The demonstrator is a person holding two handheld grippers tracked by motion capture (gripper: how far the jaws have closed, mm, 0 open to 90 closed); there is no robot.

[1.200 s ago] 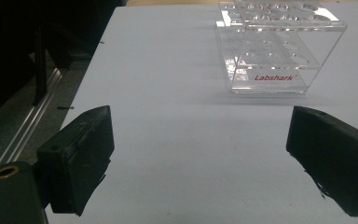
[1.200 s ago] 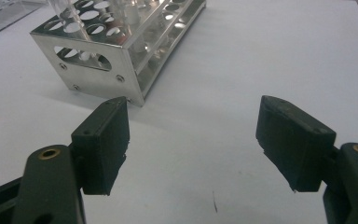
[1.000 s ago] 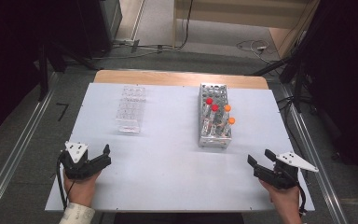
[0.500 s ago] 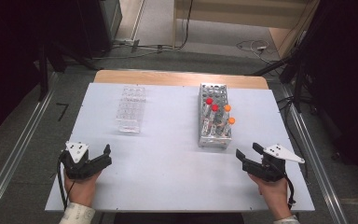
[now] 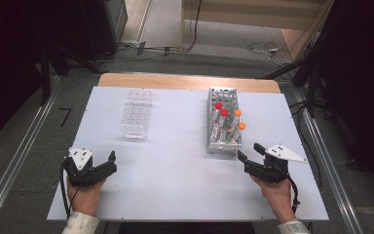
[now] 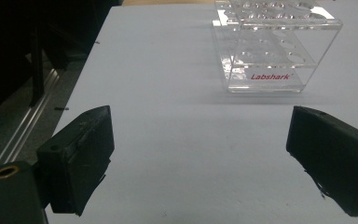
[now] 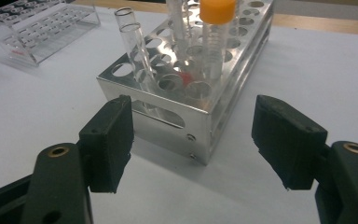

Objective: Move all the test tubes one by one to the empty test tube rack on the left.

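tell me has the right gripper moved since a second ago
Yes. In the high view the right gripper has slid left and up the picture toward the near end of the metal rack; its jaws, just closing slightly, hold nothing.

The clear plastic rack bears the brand "Labshark" (red letters, on its front wall).

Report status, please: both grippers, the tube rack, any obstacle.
Left gripper open, empty. Right gripper open, closing slightly, facing metal rack. Capped tubes upright in it. Nothing between.
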